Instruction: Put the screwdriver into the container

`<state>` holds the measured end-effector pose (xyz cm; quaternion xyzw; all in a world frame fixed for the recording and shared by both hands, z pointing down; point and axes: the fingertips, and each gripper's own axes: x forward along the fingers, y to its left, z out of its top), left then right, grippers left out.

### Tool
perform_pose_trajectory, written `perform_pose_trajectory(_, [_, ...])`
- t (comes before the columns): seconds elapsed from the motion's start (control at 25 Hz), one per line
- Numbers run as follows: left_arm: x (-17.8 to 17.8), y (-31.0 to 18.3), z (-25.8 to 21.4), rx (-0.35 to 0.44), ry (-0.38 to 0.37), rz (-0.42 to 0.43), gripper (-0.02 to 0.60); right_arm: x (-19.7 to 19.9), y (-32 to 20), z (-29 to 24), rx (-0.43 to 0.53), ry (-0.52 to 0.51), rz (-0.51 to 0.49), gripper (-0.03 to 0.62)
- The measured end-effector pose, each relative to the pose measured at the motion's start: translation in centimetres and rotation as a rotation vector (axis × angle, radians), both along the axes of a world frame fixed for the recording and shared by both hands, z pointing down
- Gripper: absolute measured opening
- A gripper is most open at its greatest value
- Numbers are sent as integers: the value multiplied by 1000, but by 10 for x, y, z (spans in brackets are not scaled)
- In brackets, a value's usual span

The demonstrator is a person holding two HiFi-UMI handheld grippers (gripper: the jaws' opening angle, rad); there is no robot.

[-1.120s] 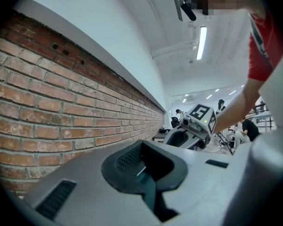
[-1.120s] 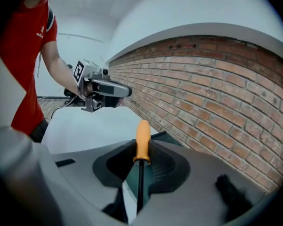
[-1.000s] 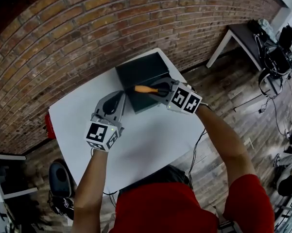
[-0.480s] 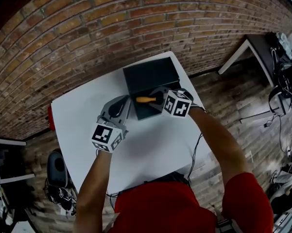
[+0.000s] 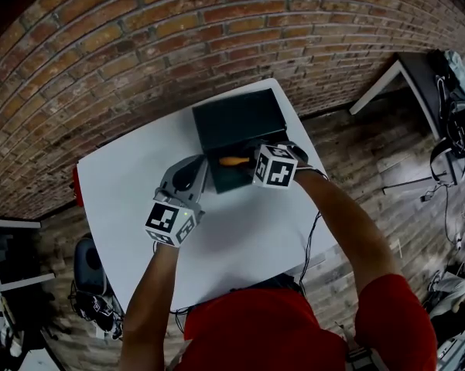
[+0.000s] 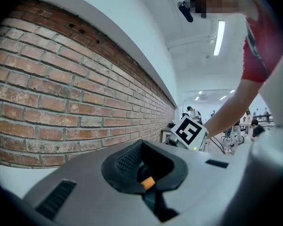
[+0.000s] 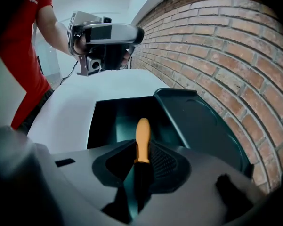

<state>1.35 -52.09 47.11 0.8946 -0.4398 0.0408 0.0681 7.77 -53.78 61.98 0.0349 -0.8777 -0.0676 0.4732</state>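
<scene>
The screwdriver (image 5: 232, 161) has an orange handle and a dark shaft. My right gripper (image 5: 247, 161) is shut on the shaft, and the handle sticks out over the open dark container (image 5: 217, 180) at the table's far side. In the right gripper view the handle (image 7: 142, 135) points into the container's hollow (image 7: 117, 121), with its lid (image 7: 198, 126) lying open to the right. My left gripper (image 5: 187, 178) hovers just left of the container, jaws together and holding nothing. In the left gripper view a small orange spot shows at the slit between the pads (image 6: 132, 161).
The white table (image 5: 240, 238) stands against a brick wall (image 5: 139, 45). A red object (image 5: 76, 188) hangs at the table's left edge. Another table (image 5: 402, 68) and chairs stand at the far right on the wooden floor, with cables.
My right gripper has carried the screwdriver a little leftward and nearer, over the container's open part. The left gripper has stayed beside the container.
</scene>
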Motion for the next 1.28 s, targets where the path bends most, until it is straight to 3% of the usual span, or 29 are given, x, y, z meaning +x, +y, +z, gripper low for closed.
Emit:
perform_pose_trajectory(0.28, [5,-2,2,-2,6,5,12,4,-6,-11,-22,-31,51,101])
perform_pose_trajectory(0.48, [8,-1,1,1,11,13,12,10,-9,-37,-18,-126,98,101])
perform_pose_trajectory(0.76, [16,11,-10,24,6,40,12,13,-1,-114,-25,-456,219,87])
perform_pose_trajectory(1.08, [30,37,-53,124,20,77,12,18,39,-195,50,-810,335,58])
perform_pose_trajectory(1.28, [39,62,-82,193,36,97,12,17,69,-223,100,-944,391,46])
